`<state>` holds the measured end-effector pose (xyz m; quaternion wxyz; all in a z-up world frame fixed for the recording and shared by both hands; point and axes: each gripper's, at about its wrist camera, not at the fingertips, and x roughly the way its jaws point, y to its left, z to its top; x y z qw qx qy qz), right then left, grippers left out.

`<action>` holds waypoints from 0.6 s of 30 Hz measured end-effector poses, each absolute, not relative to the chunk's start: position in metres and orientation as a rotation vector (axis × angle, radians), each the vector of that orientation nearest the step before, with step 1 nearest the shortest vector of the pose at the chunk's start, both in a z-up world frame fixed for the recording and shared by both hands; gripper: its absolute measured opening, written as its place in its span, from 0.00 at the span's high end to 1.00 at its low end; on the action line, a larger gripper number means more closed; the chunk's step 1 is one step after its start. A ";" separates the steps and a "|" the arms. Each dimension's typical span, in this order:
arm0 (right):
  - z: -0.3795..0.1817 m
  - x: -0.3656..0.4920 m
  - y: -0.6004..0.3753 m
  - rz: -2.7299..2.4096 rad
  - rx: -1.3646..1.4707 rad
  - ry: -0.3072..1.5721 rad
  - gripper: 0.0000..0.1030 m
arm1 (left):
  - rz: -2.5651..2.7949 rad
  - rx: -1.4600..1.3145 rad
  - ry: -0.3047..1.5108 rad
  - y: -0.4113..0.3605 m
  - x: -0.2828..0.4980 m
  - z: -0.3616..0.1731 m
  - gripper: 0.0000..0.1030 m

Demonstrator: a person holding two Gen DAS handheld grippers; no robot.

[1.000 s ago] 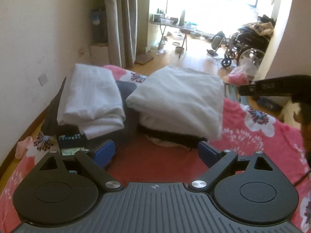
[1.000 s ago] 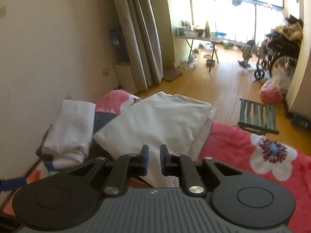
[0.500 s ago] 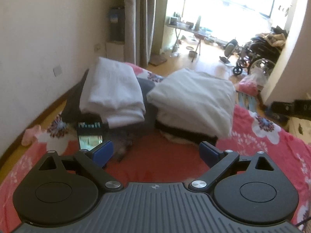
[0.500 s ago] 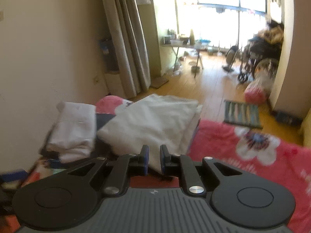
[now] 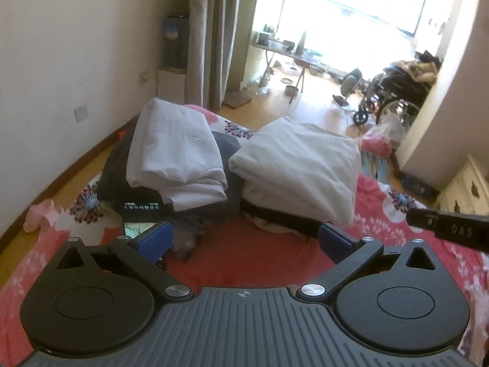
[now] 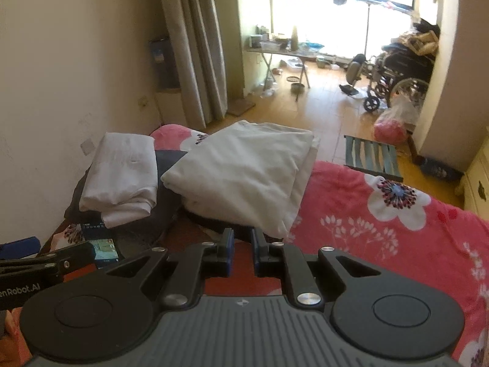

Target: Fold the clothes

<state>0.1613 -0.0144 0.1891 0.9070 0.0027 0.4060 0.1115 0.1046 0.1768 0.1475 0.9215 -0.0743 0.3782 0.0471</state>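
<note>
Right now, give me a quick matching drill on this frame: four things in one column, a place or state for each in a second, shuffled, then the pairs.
Things
1. left gripper
2. right gripper
3. narrow white stack
4. wide white stack

Place or state
A. lies on a dark grey garment, nearer the wall
B. fingers spread wide, nothing between them
C. lies on a black layer, nearer the wheelchair side
D. fingers close together, a thin gap, nothing held

Pairs: 1-B, 2-D, 3-A, 4-C

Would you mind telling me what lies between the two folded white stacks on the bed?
A dark grey garment fills the gap between the left white stack and the right white stack; both wrist views show it.
</note>
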 end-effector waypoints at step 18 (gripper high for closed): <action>0.188 0.121 -0.080 0.271 -0.043 0.784 0.56 | 0.159 -0.126 0.822 0.114 0.076 0.161 0.00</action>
